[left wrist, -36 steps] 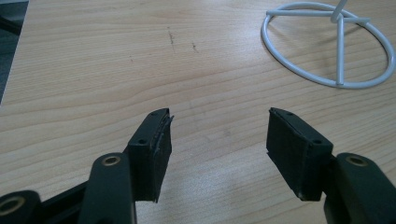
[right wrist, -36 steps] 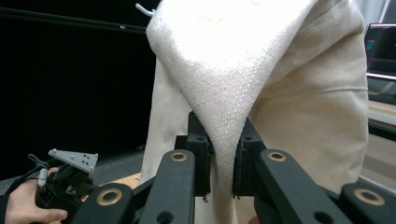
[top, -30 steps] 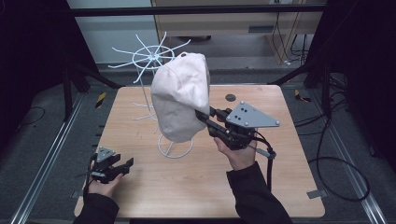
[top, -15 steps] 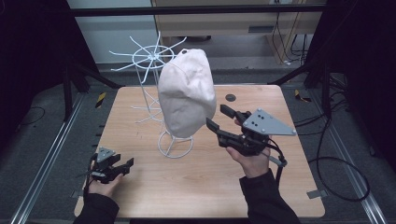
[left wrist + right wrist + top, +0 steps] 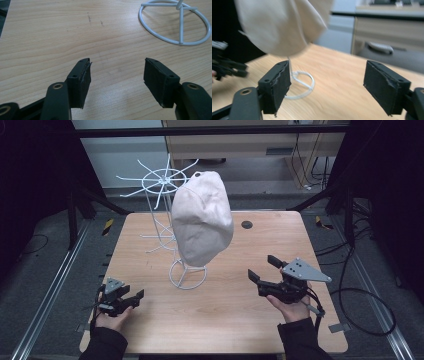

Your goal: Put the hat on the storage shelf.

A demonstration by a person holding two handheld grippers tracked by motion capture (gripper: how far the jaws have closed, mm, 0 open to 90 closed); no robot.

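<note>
A lab: framed wooden table (image 5: pixel 150 245), floor rails (image 5: pixel 50 285), loose cables (image 5: pixel 360 305).

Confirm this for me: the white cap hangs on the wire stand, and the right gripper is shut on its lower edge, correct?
Not quite. The white cap does hang on the wire stand, but the right gripper is not shut on it. Its fingers have just been opening and stand wide apart with nothing between them, away from the cap. The high view and the right gripper view both show this.
</note>
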